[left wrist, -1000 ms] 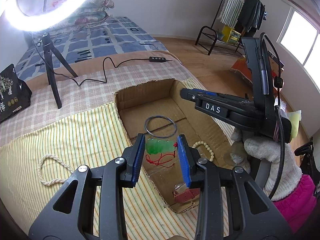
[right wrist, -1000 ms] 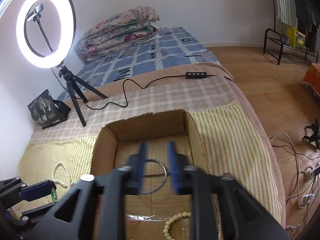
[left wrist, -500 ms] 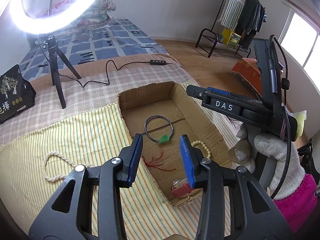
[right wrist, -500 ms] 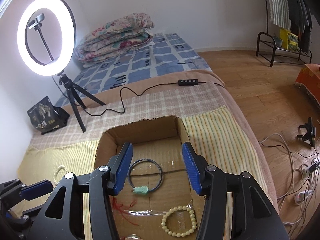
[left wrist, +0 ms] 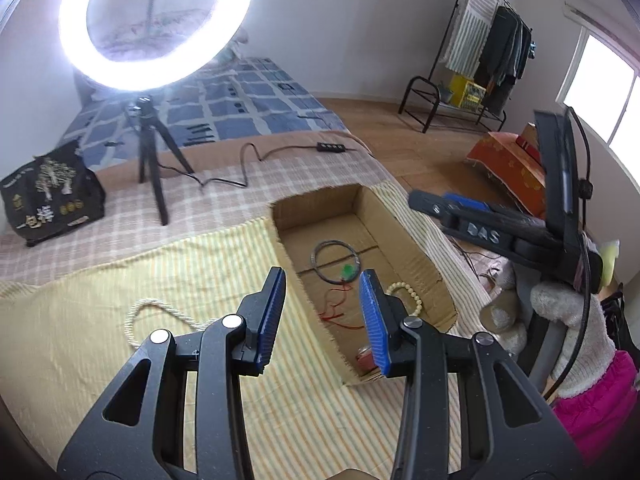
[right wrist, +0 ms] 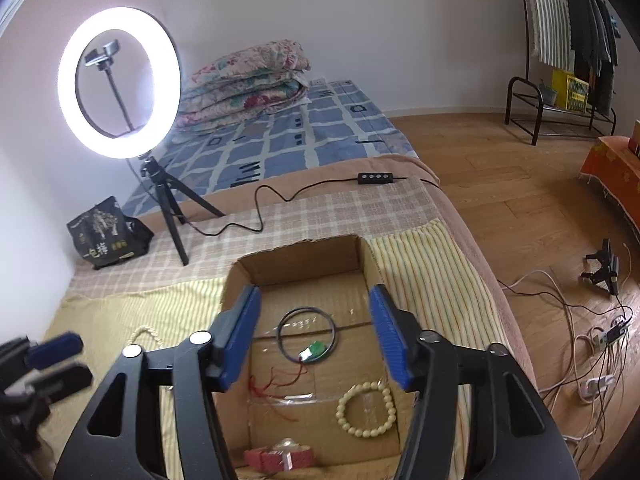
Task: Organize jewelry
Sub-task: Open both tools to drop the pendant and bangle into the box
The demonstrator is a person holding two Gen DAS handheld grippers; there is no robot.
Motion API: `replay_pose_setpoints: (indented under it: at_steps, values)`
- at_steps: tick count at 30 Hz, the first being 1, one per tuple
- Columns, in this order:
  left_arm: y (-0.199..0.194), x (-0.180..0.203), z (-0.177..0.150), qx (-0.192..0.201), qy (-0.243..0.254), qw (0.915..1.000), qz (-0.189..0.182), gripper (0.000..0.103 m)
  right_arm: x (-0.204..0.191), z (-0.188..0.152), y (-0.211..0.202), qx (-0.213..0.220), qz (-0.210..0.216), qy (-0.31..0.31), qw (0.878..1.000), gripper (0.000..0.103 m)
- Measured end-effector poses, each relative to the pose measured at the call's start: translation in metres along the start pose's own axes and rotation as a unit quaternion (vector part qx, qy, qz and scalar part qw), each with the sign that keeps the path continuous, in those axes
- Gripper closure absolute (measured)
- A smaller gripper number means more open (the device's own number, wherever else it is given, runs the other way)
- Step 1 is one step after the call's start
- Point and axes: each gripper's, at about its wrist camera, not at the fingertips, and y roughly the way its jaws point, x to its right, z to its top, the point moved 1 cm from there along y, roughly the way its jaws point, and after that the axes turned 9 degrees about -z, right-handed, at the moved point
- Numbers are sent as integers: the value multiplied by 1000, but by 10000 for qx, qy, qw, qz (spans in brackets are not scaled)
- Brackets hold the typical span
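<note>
The room is evenly and brightly lit. Strong glare is thrown by the ring light, blown out to white, and daylight is admitted through a window. Straight lines are bowed and the corners darkened by fisheye distortion.

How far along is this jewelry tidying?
Mostly done: the dark ring bangle, green pendant on red cord, cream bead bracelet and red watch lie in the cardboard box. Both tongs are empty. The cream rope necklace remains on the striped cloth.
</note>
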Motion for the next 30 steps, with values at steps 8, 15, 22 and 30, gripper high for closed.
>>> replay_pose_setpoints:
  at_steps: [8,15,22,30]
  values:
    - [-51,-41,-8,208,-134,9989,392,64,-27,-17,-25,109,-66,-364,9993,37]
    - [-84,-93,-32,289,-308,9959,806,46,-63,-35,-37,307,-81,-833,9960,28]
    - [-98,-153,-71,58,-892,9909,1003,46,-103,-52,-31,131,500,-1028,9934,23]
    - [-88,-183,-109,-357,-1249,9876,880,46,-140,-73,-3,-502,678,-1373,9869,23]
